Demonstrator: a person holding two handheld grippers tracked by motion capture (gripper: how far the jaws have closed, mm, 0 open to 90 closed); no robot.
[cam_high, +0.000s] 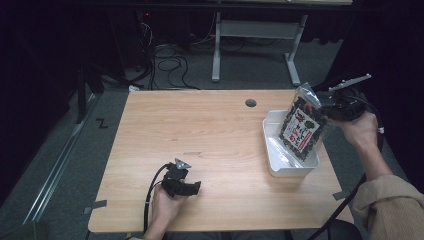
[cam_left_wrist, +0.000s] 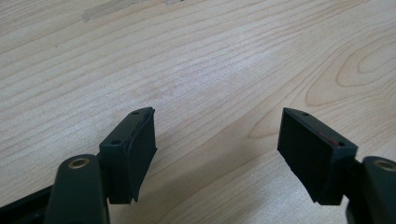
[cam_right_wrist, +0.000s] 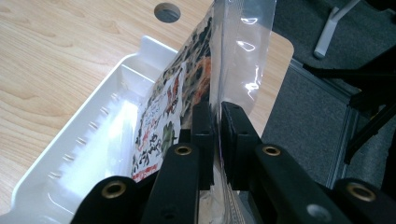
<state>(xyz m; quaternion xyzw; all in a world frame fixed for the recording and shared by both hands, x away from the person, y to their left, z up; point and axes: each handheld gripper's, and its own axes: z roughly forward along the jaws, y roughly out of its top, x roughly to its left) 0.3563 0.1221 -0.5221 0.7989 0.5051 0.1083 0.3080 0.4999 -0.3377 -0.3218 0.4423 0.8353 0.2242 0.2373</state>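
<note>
A clear bag (cam_high: 301, 127) of dark snacks with a white and red label stands tilted, its bottom inside the white tray (cam_high: 280, 170) at the table's right. My right gripper (cam_high: 320, 106) comes in from the right at the bag's top edge. In the right gripper view its jaws (cam_right_wrist: 218, 126) sit close together on the bag's clear film edge (cam_right_wrist: 238, 56), with the printed bag face (cam_right_wrist: 173, 102) leaning over the tray (cam_right_wrist: 93, 126). My left gripper (cam_high: 192, 187) rests near the table's front edge, held by a hand. Its jaws (cam_left_wrist: 217, 140) are open over bare wood, nothing between them.
A round cable hole (cam_high: 250, 103) is in the tabletop behind the tray. Beyond the table's far edge stand a grey desk frame (cam_high: 250, 30) and loose cables (cam_high: 170, 62) on the floor. The tray sits close to the table's right edge.
</note>
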